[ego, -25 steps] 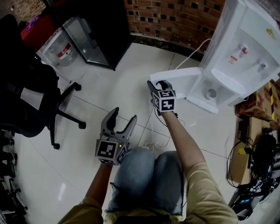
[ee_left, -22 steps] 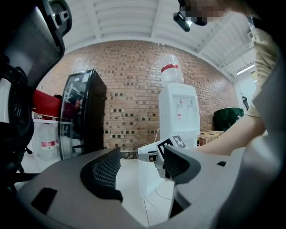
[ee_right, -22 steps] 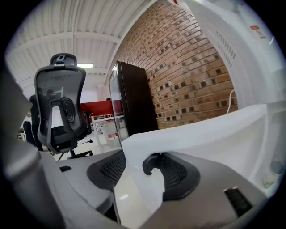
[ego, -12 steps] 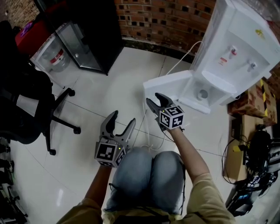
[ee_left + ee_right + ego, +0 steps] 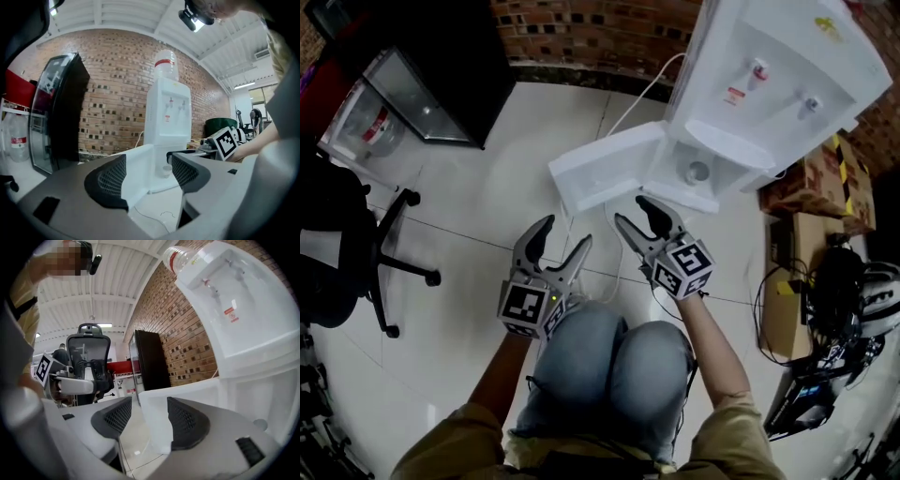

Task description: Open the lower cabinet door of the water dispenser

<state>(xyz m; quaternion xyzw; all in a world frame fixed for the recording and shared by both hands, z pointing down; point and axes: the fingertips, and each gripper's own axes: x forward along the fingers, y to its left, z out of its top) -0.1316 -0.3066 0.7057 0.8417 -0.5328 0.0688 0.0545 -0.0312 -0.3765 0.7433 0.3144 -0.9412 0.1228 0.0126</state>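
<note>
The right claw (image 5: 633,212) has come back off the door (image 5: 605,169) since a second ago and is drawn in towards the knees (image 5: 614,361); the door stays open. Nearest in, those knees, with both claws just ahead of them. The left claw (image 5: 565,234) hangs released, nothing between its pads, only floor (image 5: 487,216) and the far door showing through the gap. The right claw is released too, pads apart and empty; the door's edge shows beyond them, near but not touching. Further out, the door stands wide, swung off the dispenser (image 5: 759,84) and angled out over the floor, leftward in the head view. Behind it, the dispenser stands by the brick wall (image 5: 581,28), lower cabinet exposed. I'd call the opening step done and the hands in retreat. The next move asks little: keep both claws clear of the door's swing so nothing knocks it shut.
</note>
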